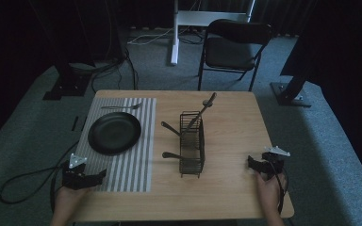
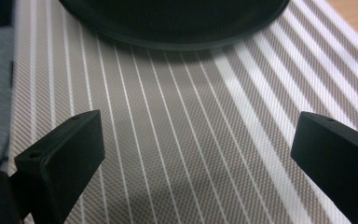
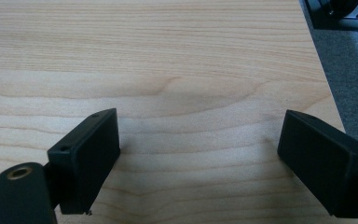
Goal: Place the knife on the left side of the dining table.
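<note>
A round black plate (image 2: pixel 172 23) lies ahead of the left gripper's black jaws on a grey placemat with thin white stripes (image 2: pixel 186 140). Pale wood-grain worktop (image 3: pixel 177 60) spreads between the right gripper's black jaws. The wire cutlery basket (image 1: pixel 192 146) is black.

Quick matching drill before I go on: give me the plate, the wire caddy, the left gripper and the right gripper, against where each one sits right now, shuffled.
Things:
1. black plate
2. wire caddy
3. left gripper
4. right gripper

Places:
A. open over bare wood near the table's right edge
B. open over the near end of the striped placemat
C. middle of the table, with utensil handles sticking out
D. on the placemat, below a lone utensil lying at its far end

Pairs: 1-D, 2-C, 3-B, 4-A
</note>
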